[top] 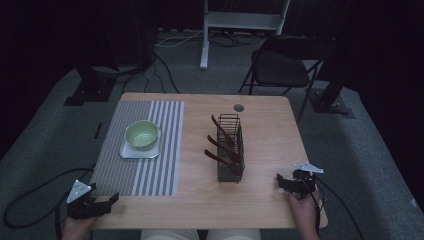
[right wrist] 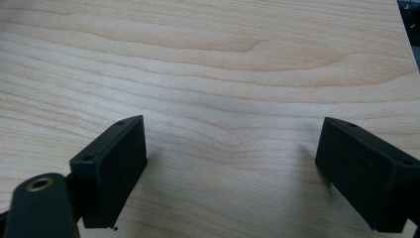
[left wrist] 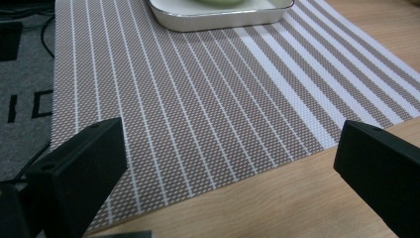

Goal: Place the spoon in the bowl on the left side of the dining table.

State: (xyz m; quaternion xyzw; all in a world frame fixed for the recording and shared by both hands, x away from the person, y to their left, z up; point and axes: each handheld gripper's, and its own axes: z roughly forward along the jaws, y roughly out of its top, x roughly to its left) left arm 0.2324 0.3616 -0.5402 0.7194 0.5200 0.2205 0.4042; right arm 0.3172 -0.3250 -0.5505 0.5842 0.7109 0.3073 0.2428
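A green bowl [top: 142,134] sits on a square white plate [top: 129,152] on a striped placemat [top: 145,170] at the table's left. A black wire rack [top: 230,148] with several brown-handled utensils [top: 223,146] stands mid-table. My left gripper [top: 111,201] is open at the near left corner, over the mat's front edge [left wrist: 208,124], with nothing between its jaws. The plate's rim [left wrist: 223,17] shows at the top of the left gripper view. My right gripper [top: 280,183] is open at the near right, low over bare wood [right wrist: 233,84], holding nothing.
The wooden table [top: 270,135] has a round grommet [top: 239,107] near its far edge. A folding chair [top: 282,62] and a white stand [top: 205,35] are beyond the table. Cables [top: 30,200] trail on the grey floor at the left.
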